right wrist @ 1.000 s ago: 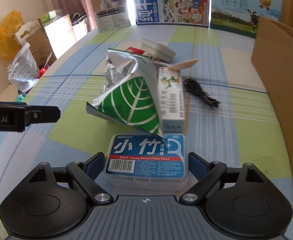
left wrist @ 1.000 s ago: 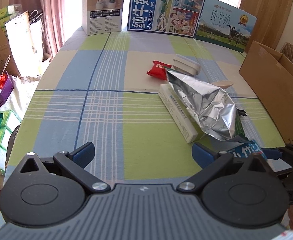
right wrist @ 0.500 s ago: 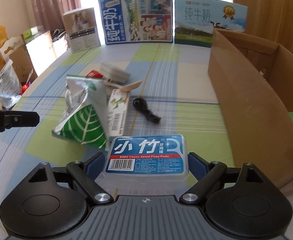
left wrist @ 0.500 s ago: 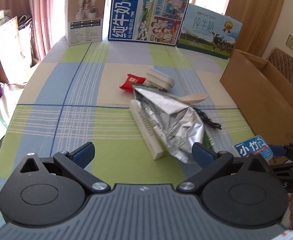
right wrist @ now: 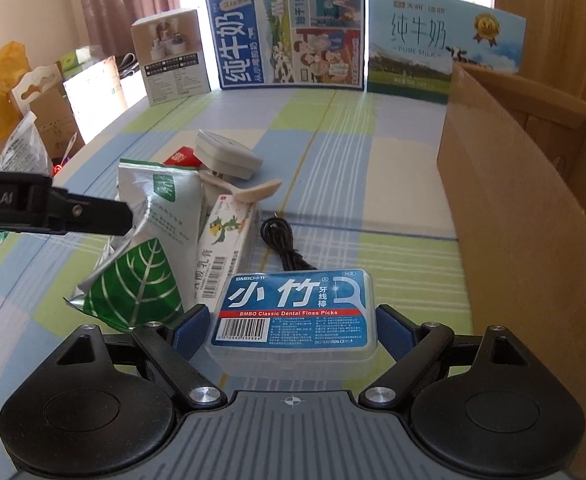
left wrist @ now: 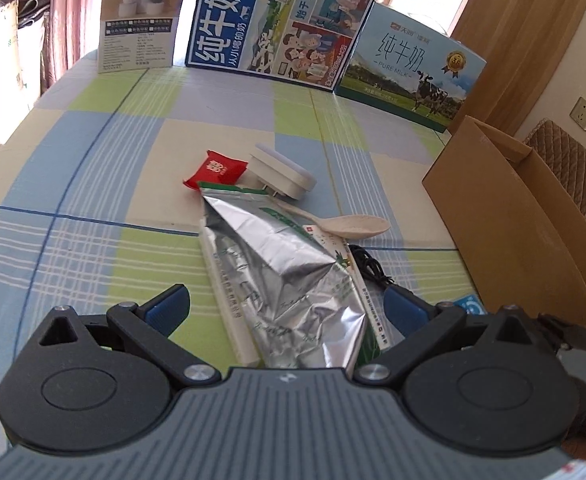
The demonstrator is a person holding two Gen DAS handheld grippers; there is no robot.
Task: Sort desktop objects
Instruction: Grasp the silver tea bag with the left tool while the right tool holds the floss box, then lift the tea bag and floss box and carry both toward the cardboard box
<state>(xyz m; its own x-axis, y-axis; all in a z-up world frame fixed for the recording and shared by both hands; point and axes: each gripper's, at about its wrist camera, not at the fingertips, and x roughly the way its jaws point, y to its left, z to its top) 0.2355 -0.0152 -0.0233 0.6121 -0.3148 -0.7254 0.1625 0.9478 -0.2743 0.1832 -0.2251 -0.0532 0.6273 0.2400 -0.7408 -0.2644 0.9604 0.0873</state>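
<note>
Since the earlier frame, the floss box point(right wrist: 293, 314), clamped across its long axis in the right hand-held gripper point(right wrist: 289, 334), has been carried nearer the cardboard box point(right wrist: 533, 216), which lies to its right; the left hand-held gripper point(left wrist: 287, 308) is released, empty.

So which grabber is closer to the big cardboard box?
Right. The right gripper, holding the floss pick box, sits beside the cardboard box. The left gripper hovers over the foil bag, farther away.

Floss box point(right wrist: 293, 312): "BMBO Classic Dental Floss Picks" (barcode below); milk carton point(right wrist: 445, 40): "PURE MILK".
</note>
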